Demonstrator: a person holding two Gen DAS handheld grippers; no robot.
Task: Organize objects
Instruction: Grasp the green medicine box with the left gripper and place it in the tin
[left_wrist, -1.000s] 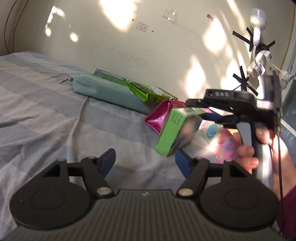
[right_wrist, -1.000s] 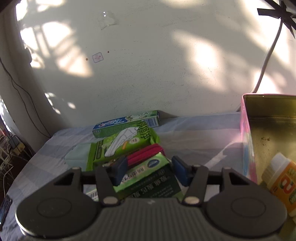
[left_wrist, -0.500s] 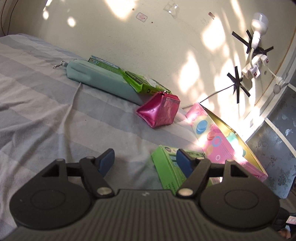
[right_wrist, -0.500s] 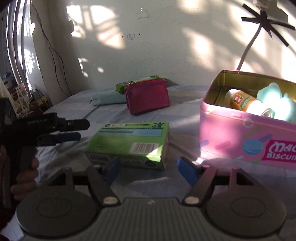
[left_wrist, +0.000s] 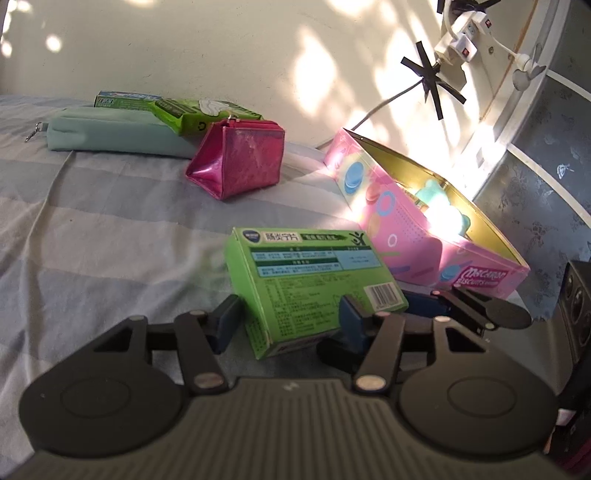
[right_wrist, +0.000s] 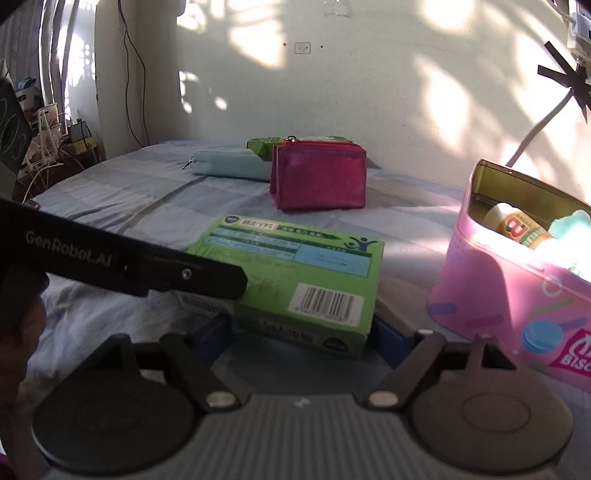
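A green medicine box (left_wrist: 306, 280) (right_wrist: 295, 273) lies on the striped bed sheet beside the open pink biscuit tin (left_wrist: 424, 251) (right_wrist: 498, 295). My left gripper (left_wrist: 290, 321) is closing on the box's near end, and its blue pads (left_wrist: 231, 319) touch the box on both sides. In the right wrist view one of its black fingers (right_wrist: 184, 273) lies across the box's left end. My right gripper (right_wrist: 303, 336) stands open, its pads a little off the box's other end. In the left wrist view its fingers (left_wrist: 461, 306) show just right of the box.
A magenta pouch (left_wrist: 240, 162) (right_wrist: 317, 177) stands behind the box. A teal pencil case (left_wrist: 118, 133), a green packet (left_wrist: 199, 114) and a toothpaste box (left_wrist: 125, 99) lie by the wall. The tin holds an orange-labelled bottle (right_wrist: 517, 229) and a teal item (right_wrist: 569, 225).
The right gripper brought the green box down onto the bed and opened off it. The left gripper moved right to the box and closed on its end.
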